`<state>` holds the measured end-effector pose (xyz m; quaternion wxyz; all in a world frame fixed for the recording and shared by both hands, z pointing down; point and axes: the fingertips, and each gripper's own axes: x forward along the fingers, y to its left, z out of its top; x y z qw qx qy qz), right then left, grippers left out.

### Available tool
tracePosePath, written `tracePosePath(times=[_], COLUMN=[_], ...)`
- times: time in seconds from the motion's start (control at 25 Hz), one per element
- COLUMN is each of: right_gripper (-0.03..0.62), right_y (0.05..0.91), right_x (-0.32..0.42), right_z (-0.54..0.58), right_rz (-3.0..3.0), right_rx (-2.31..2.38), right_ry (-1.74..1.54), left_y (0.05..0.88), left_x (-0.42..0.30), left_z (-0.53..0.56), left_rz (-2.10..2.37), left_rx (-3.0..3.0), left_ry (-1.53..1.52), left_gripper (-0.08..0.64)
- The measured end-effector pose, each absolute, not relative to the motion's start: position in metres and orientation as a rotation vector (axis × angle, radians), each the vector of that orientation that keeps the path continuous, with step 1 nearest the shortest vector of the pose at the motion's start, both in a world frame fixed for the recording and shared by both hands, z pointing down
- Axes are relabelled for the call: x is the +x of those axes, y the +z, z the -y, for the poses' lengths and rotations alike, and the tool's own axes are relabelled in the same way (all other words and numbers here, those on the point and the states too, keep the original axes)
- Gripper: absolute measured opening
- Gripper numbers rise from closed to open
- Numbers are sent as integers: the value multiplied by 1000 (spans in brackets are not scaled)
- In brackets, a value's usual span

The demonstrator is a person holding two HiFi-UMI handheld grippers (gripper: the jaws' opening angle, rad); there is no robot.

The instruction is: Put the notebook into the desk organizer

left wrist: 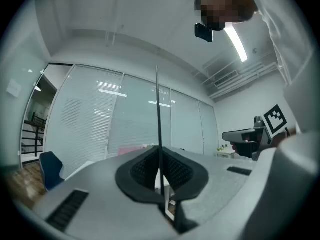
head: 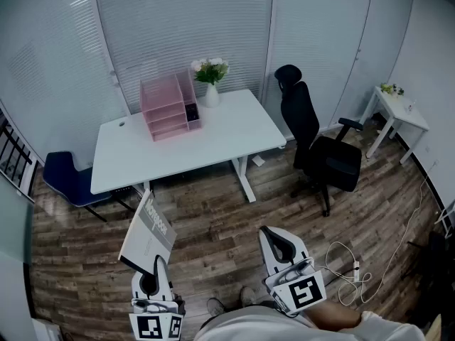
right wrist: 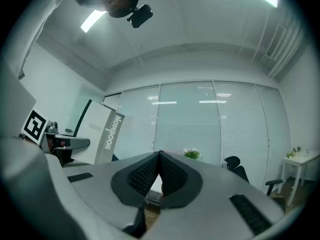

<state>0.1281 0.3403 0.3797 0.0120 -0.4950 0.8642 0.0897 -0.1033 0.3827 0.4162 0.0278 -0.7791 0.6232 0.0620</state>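
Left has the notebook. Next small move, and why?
Probably carry it forward toward the desk. The left gripper is shut on the notebook, held upright, but the pink desk organizer sits on the desk across open floor, likely beyond reach from here.

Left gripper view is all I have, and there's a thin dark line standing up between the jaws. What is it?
Observer: It is the notebook seen edge-on. In the head view the left gripper is shut on its lower edge, and the cover stands up from the jaws.
Operator: Where is the organizer?
Observer: The pink desk organizer stands at the back of the white desk, across the wooden floor from us, beside a vase of flowers.
Operator: Is the other gripper carrying anything?
Observer: No. In its own view the right gripper has its jaws together with nothing between them.
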Motion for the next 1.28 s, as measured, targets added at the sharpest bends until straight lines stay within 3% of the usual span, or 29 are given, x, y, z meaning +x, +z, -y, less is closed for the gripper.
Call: tracePosePath(times=[1.28], right_gripper=[17], right_y=[393], right_x=[121], right_z=[-309], right_rz=[-2760], right_rx=[-1416], right_ry=[208], left_y=[422], left_x=[-104], left_z=[-357], left_rz=[-1967], left_rx=[-2469], left_ry=[229], left_gripper=[12])
